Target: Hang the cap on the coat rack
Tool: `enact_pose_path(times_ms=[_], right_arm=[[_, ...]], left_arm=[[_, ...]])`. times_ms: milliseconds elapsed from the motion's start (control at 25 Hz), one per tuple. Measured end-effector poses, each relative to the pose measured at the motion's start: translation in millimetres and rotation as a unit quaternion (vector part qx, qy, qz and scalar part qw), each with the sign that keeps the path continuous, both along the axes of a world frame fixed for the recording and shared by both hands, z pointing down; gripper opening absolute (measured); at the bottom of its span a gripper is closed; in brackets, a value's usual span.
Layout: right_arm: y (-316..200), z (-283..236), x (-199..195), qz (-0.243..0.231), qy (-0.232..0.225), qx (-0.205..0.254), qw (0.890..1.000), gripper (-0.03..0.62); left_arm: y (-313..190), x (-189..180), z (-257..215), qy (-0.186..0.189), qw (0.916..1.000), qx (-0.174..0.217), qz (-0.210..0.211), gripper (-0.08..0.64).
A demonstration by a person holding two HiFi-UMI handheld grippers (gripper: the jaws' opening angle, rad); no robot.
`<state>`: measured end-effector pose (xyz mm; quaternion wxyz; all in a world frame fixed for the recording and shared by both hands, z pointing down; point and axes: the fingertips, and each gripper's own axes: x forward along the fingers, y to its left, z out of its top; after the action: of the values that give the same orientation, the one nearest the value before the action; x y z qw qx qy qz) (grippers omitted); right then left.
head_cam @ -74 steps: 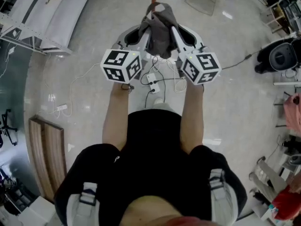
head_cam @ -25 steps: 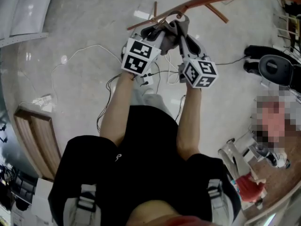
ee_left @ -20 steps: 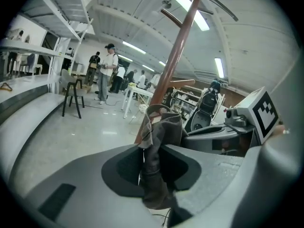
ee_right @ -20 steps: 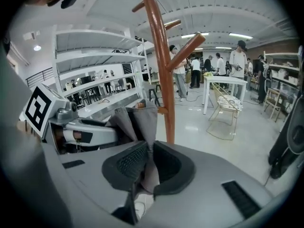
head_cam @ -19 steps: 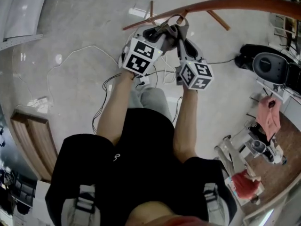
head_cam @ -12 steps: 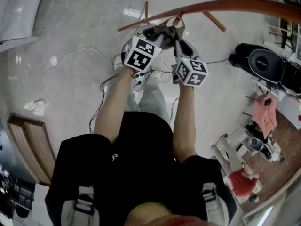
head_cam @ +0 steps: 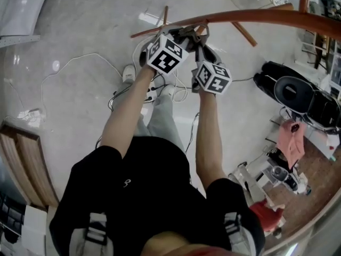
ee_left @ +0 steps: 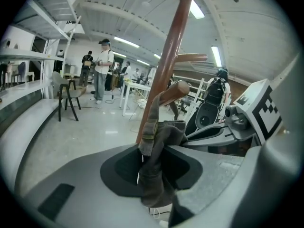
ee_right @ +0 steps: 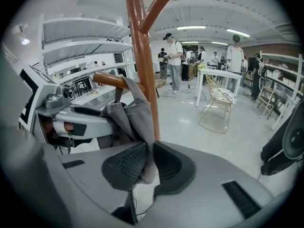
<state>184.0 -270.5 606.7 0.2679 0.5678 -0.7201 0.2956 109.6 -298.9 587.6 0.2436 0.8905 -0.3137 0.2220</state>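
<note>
Grey cap (head_cam: 191, 32) sits at the tips of both grippers in the head view. Left gripper (head_cam: 183, 35) and right gripper (head_cam: 199, 38) are side by side, forearms stretched forward to the coat rack (head_cam: 256, 16).

Left gripper view: jaws opening, cap (ee_left: 159, 146) hangs loose between them, its top over the peg (ee_left: 173, 91) just ahead.

Right gripper view: jaws pinch a cap fold (ee_right: 142, 167), peg ahead to the left.

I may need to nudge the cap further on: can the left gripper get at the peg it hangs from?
Probably yes. The left gripper, jaws opening around the cap, sits just below the peg; only the cap's own fabric lies between. The right gripper grips the cap alongside.
</note>
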Motion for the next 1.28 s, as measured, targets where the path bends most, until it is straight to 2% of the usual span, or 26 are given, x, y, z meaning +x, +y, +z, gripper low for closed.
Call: enact_pose_path(times_ms=[240,400,480,560,640,760,880,920,1000,1120,1200,1280], right_arm=[[-21,15,9,-0.022,0.024,-0.011,0.999,0.043],[-18,24,7,-0.041,0.043,-0.033,0.998,0.048],[-14,21,9,-0.037,0.035,-0.032,0.998,0.107],[-11,13,8,-0.032,0.016,-0.023,0.999,0.114],[-14,-5,6,-0.029,-0.001,-0.003,1.000,0.114],[-19,-43,1,-0.021,-0.025,0.046,0.998,0.093],[-22,-81,-10,-0.022,-0.043,0.100,0.994,0.052],[-22,-95,-15,-0.025,-0.051,0.117,0.992,0.041],[-15,-123,-23,-0.033,-0.067,0.146,0.987,0.024],[-1,-169,-33,-0.058,-0.096,0.187,0.976,0.003],[8,-203,-40,-0.080,-0.121,0.223,0.964,-0.005],[14,-236,-41,-0.097,-0.131,0.258,0.952,-0.005]], left_arm=[[-30,10,15,-0.015,0.9996,0.023,0.007,0.107],[-36,3,29,-0.042,0.9989,0.016,0.008,0.118],[-38,-9,40,-0.063,0.9980,-0.001,0.000,0.164],[-41,-31,48,-0.068,0.9969,-0.024,-0.032,0.201],[-44,-55,44,-0.067,0.9943,-0.037,-0.074,0.201],[-36,-76,19,-0.035,0.9895,-0.037,-0.135,0.201],[-23,-90,-30,0.020,0.9802,-0.007,-0.197,0.183],[-19,-95,-49,0.033,0.9751,0.009,-0.219,0.142],[-4,-102,-85,0.049,0.9633,0.038,-0.261,0.010],[26,-106,-132,0.044,0.9510,0.069,-0.298,-0.001],[42,-109,-163,0.035,0.9431,0.093,-0.317,0.000],[53,-105,-200,0.047,0.9351,0.126,-0.328,-0.002]])
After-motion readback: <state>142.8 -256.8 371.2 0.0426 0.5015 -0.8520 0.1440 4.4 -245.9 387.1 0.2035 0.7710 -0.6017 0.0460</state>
